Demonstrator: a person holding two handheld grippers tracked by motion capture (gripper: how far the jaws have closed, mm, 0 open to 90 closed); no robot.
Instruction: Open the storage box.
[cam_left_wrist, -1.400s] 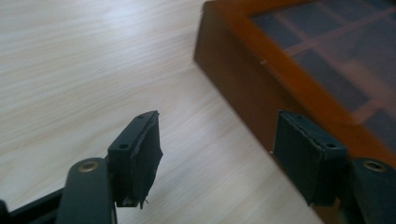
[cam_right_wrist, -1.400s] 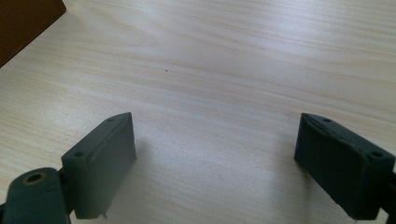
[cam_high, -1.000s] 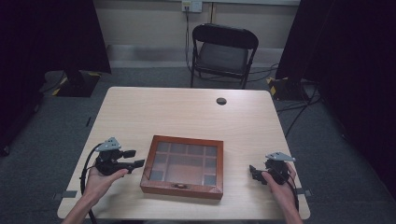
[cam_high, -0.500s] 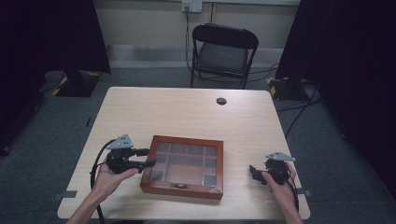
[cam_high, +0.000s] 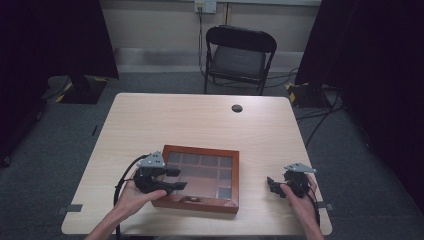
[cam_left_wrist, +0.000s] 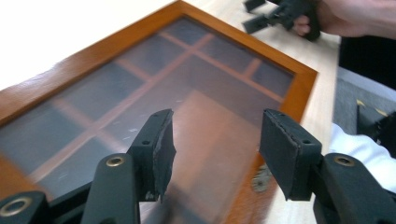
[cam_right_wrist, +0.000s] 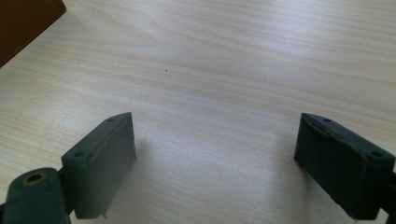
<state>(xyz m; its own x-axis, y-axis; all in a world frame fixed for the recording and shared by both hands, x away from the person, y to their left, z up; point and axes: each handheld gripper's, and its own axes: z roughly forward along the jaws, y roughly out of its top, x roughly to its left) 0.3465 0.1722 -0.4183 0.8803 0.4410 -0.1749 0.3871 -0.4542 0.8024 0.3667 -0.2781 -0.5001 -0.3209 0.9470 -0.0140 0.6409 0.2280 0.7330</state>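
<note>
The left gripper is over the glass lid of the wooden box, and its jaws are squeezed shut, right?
Not quite. The left gripper is over the glass lid of the wooden box, but its jaws are open, not squeezed shut. The left gripper view shows a wide gap between the two black jaws, with the lid visible through it.

My table (cam_high: 150, 125) is pale wood, with a glass-lidded wooden box (cam_high: 200, 202) near my edge and a small dark disc (cam_high: 237, 108) at the far side.
</note>
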